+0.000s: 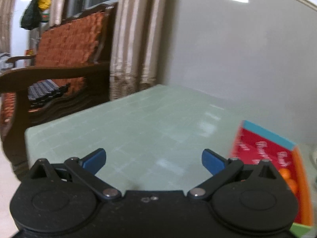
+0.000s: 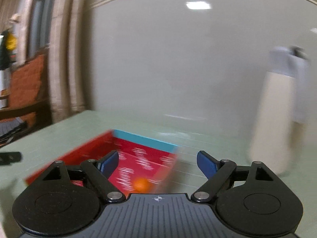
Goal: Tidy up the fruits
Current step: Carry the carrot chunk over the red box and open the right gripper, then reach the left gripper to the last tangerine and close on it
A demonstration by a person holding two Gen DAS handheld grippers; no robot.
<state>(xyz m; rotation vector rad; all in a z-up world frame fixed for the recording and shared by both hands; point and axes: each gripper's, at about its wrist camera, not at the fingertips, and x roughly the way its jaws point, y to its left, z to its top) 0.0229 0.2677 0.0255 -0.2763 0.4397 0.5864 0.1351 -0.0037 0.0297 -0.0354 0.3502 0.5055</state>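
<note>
Surveying from largest to smallest, we begin with the pale grey wall (image 2: 178,59), which fills the background of both wrist views. Below it lies the green table (image 1: 128,123), marked with a faint grid of lines. In the left wrist view we see a wooden chair (image 1: 65,45) with an orange woven back standing past the table's left edge, beside a beige curtain (image 1: 134,39).

In the right wrist view a tall cream bottle (image 2: 273,119) with a pale grey top stands upright on the table at the right, blurred.

We locate the red box (image 2: 138,158) on the table. It is open-topped, with a blue far wall, white lettering on its red floor and an orange right wall. In the left wrist view it sits at the right edge of the picture, partly behind the gripper body.

We see the left gripper (image 1: 154,159) over bare table, its blue fingers (image 1: 95,159) spread wide with nothing between them. The right gripper (image 2: 157,163) is above the near right part of the box, its fingers (image 2: 110,162) likewise well apart and not pressing on anything.

We find the oranges (image 1: 290,178) inside the box against its orange wall. In the right wrist view one orange fruit (image 2: 141,184) lies on the box floor below the open fingers, apart from both, and is blurred.
</note>
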